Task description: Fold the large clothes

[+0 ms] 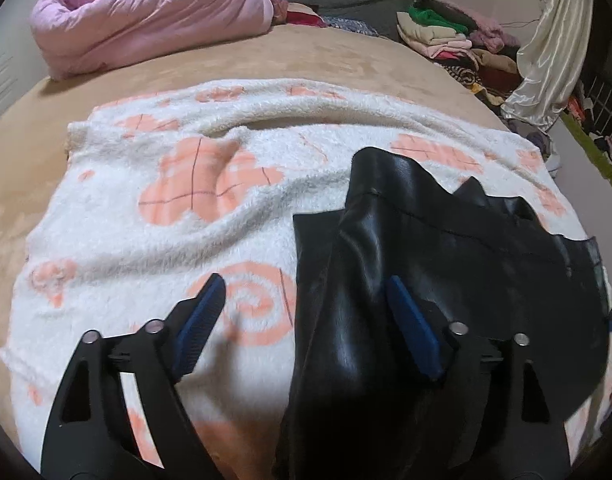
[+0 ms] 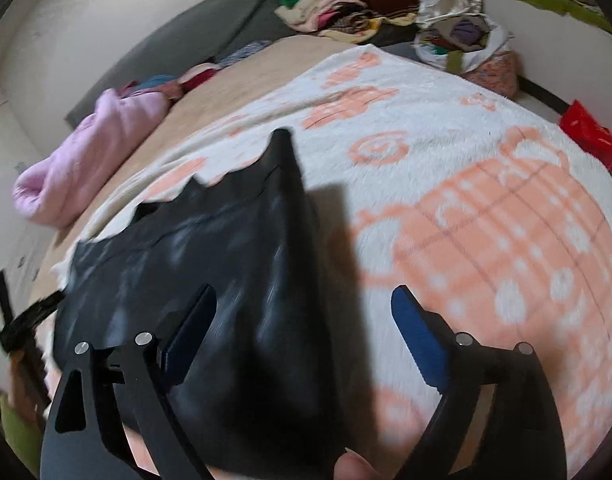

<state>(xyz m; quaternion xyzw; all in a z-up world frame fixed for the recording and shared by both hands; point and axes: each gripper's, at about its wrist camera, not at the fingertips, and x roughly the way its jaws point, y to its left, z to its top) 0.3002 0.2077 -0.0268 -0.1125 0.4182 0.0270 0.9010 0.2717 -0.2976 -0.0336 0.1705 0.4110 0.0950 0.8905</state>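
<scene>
Left wrist view: left gripper (image 1: 306,316) gapes wide over black garment (image 1: 445,264) on white blanket (image 1: 146,248); right gripper (image 2: 306,320) likewise spread, gripping nothing

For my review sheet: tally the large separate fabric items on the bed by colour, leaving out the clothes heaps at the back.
Black: 1, the shiny black garment
White with peach print: 1, the fleece blanket
Pink: 1, the rolled quilt
Total: 3

The right tongs (image 2: 302,312) gape over a blurred, seemingly leather black garment (image 2: 210,248) on the fleecy blanket (image 2: 485,184).
</scene>
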